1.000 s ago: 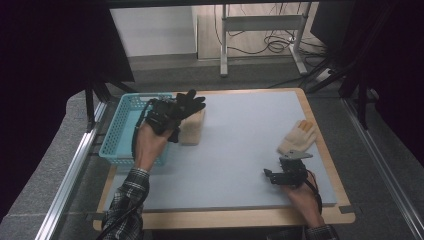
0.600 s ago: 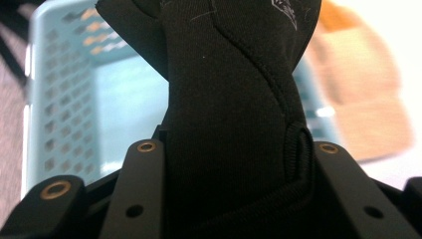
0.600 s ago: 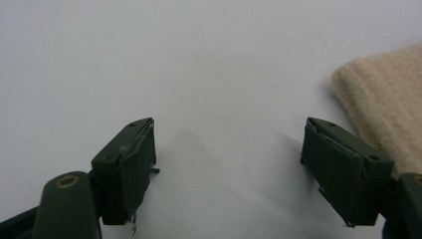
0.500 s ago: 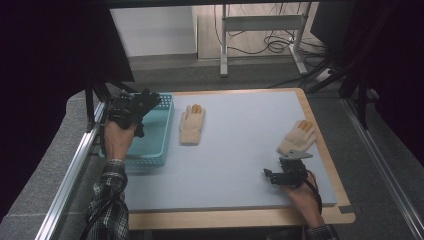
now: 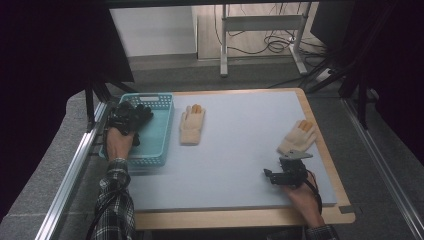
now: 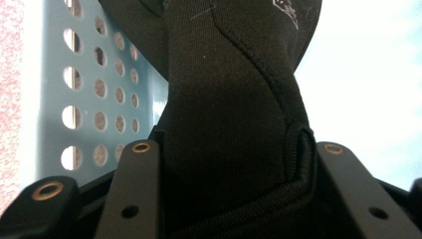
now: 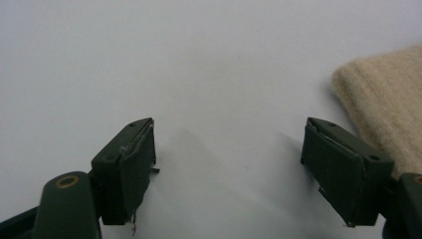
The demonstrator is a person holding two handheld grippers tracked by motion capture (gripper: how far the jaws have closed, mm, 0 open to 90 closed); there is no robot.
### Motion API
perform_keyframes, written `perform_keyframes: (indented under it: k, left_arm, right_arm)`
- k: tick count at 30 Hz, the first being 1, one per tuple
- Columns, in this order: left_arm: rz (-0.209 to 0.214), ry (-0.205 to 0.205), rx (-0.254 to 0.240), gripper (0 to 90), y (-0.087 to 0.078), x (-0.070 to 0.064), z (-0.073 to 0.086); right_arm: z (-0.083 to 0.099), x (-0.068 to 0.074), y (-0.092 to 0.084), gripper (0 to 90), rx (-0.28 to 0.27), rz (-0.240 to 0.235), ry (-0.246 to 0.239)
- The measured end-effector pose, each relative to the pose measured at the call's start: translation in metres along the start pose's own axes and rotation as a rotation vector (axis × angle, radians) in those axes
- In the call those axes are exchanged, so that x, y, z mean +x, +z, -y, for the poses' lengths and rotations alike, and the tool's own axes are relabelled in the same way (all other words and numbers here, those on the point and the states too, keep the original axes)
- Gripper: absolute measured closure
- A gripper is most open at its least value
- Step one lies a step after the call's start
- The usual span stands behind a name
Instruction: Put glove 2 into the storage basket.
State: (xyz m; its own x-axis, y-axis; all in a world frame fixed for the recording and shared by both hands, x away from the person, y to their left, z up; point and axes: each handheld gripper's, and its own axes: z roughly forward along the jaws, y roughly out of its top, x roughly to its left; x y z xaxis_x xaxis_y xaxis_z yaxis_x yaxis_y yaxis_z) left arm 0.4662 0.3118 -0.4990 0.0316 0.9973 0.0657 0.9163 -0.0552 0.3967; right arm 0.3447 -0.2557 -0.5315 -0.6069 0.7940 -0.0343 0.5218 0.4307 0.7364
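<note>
Pale blue matting covers the desk [image 5: 235,155], which sits on a wooden board with grey floor and cable clutter beyond it at 12 o'clock. At 9 o'clock on the mat stands a teal perforated basket [image 5: 159,131], and the left gripper [image 5: 129,116] hangs over its near-left part with a black glove [image 6: 234,124] between its jaws. In the left gripper view the dark fabric rises from between the two jaws, with the basket's holed wall behind; the jaws have just been opening a little, yet the cloth looks pinched by them, so I judge it gripped rather than dropped.

Two cream gloves lie flat on the mat: one [image 5: 192,125] just beside the basket's right wall, toward 11 o'clock, the other [image 5: 298,137] at 3 o'clock. The right gripper [image 5: 287,172] rests at 4 o'clock with its jaws spread and nothing between them; its own view shows the knit cuff [image 7: 383,104] just past the right jaw.

These gloves should be light, limp and non-slippery, with nothing fragile about them. A pinch anywhere holds, but the thick ribbed cuff gives the surest bite; a grab at one fingertip would let the rest dangle and snag on the basket rim.
</note>
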Motion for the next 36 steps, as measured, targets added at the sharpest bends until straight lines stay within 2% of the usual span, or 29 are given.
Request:
perform_keyframes:
  k: [2, 4, 6, 10, 12, 17, 23, 28, 30, 36]
  left_arm:
    - [-0.026, 0.016, 0.022, 54.4, 0.005, 0.001, 0.001]
    - [-0.025, 0.012, 0.036, 47.4, 0.007, 0.001, 0.001]
    - [-0.017, 0.039, 0.009, 39.7, 0.004, 0.000, 0.002]
    - [-0.007, 0.070, 0.001, 25.4, -0.001, -0.001, 0.001]
    - [0.002, 0.063, -0.010, 20.0, -0.006, 0.000, 0.001]
    - [0.034, 0.043, -0.049, 12.9, -0.022, 0.008, 0.000]
    - [0.145, 0.032, -0.132, 8.1, -0.037, 0.015, 0.004]
    - [0.244, 0.029, -0.197, 6.0, -0.046, 0.011, 0.008]
    - [0.292, 0.052, -0.234, 5.6, -0.052, 0.007, 0.010]
    - [0.362, 0.108, -0.295, 3.2, -0.070, -0.008, 0.014]
  right_arm:
    - [0.000, 0.000, 0.000, 21.1, 0.000, -0.001, 0.001]
    - [0.000, 0.000, 0.000, 21.1, 0.000, 0.000, 0.000]
    - [0.000, 0.000, 0.000, 21.1, 0.000, 0.000, 0.000]
    - [0.000, 0.000, 0.000, 21.1, 0.000, 0.001, -0.001]
    - [0.000, 0.000, 0.000, 21.1, 0.000, 0.001, -0.001]
    - [0.000, 0.000, 0.000, 21.1, 0.000, 0.001, -0.001]
    - [0.000, 0.000, 0.000, 21.1, 0.001, 0.001, -0.002]
    - [0.000, 0.000, 0.000, 21.1, 0.001, 0.002, -0.002]
    - [0.000, 0.000, 0.000, 21.1, 0.001, 0.002, -0.004]
    - [0.000, 0.000, 0.000, 21.1, 0.001, 0.003, -0.004]
